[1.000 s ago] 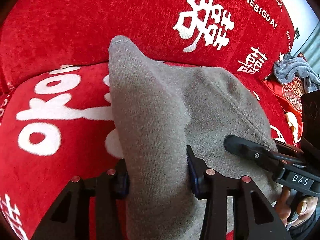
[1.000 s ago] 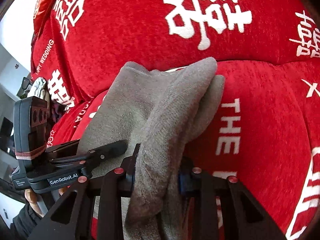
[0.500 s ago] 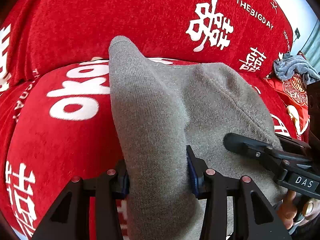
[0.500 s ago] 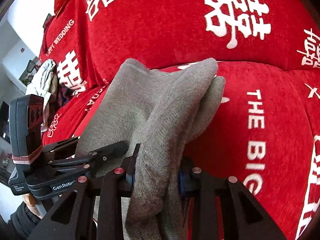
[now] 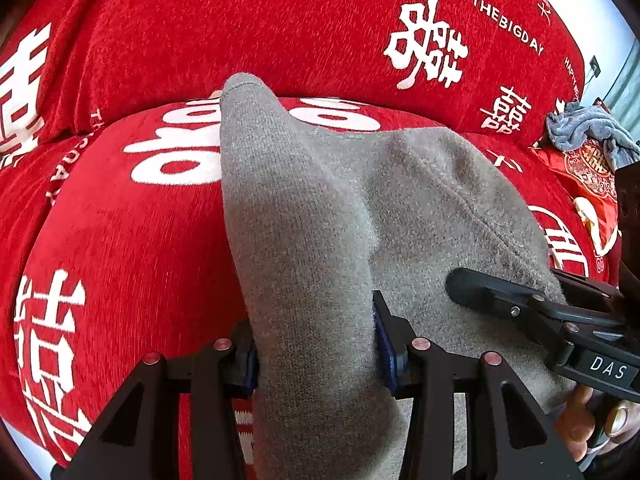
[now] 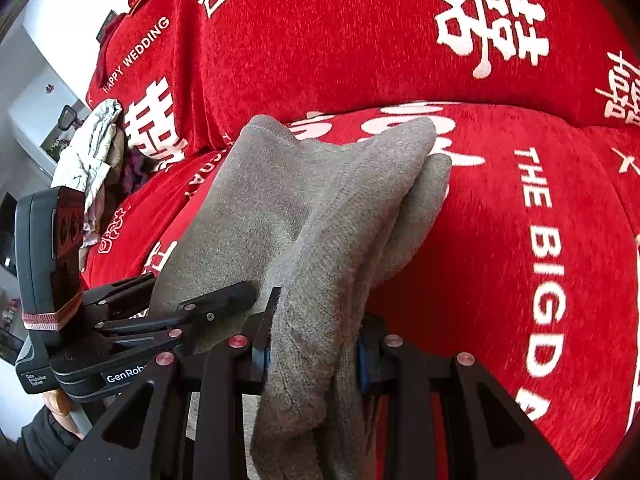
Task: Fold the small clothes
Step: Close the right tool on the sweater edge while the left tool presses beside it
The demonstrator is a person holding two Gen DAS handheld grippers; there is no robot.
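A small grey knit garment (image 5: 328, 216) hangs stretched between my two grippers above a red sofa. My left gripper (image 5: 316, 344) is shut on one bunched end of it, with cloth draped over and below the jaws. My right gripper (image 6: 314, 344) is shut on the other end (image 6: 332, 216), which is doubled over in layers. Each gripper shows in the other's view: the right one (image 5: 520, 304) at the right of the left wrist view, the left one (image 6: 168, 320) at the left of the right wrist view. The fingertips are hidden by cloth.
The red sofa seat (image 5: 120, 240) and backrest (image 6: 320, 32), with white lettering, fill both views. A grey-blue cloth (image 5: 588, 128) lies on a red cushion at the far right. A white crumpled cloth (image 6: 92, 152) lies at the sofa's left end.
Both grippers have carried the garment leftward along the sofa, so the lettering has slid right in both views. The grips and the cloth's shape are unchanged.
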